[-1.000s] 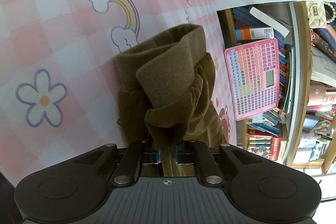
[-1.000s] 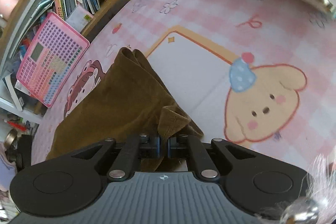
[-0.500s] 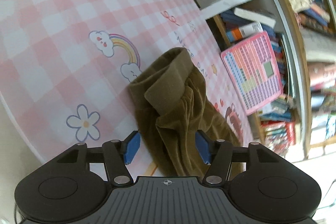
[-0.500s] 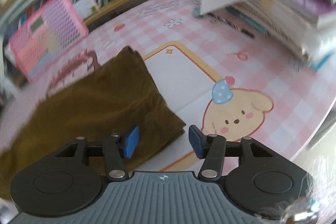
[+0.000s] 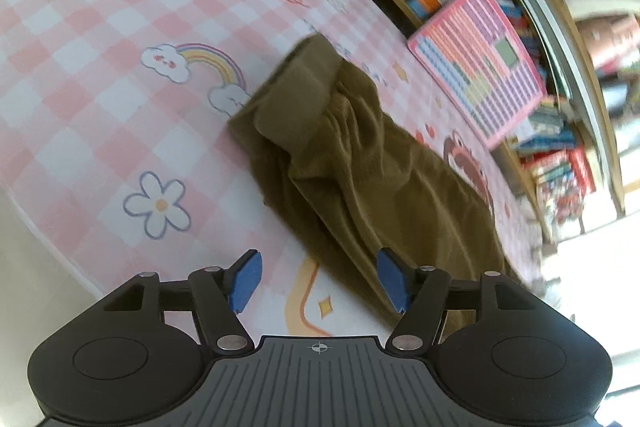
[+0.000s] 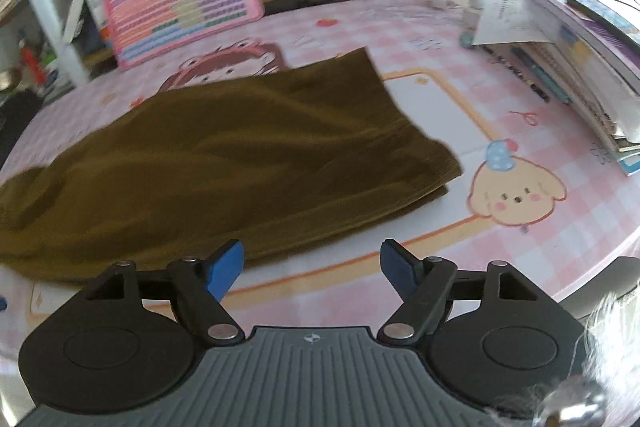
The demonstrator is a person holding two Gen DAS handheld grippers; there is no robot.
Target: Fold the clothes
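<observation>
Olive-brown trousers (image 5: 360, 163) lie folded lengthwise on the pink checked table mat (image 5: 100, 27). Their elastic waistband (image 5: 296, 99) is bunched at the end near the rainbow print. In the right wrist view the trousers (image 6: 224, 163) stretch across the mat with the leg hems (image 6: 416, 147) at the right. My left gripper (image 5: 319, 281) is open and empty, raised just off the trousers' near edge. My right gripper (image 6: 311, 269) is open and empty, raised just in front of the trousers' long edge.
A pink toy keyboard (image 5: 476, 59) leans against a bookshelf (image 5: 560, 147) at the back; it also shows in the right wrist view (image 6: 180, 15). A stack of books and papers (image 6: 568, 51) lies at the mat's right. The table edge (image 5: 48, 239) runs close on the left.
Both grippers have opened, let go of the trousers and drawn back and up. The trousers now lie flat on the mat.
</observation>
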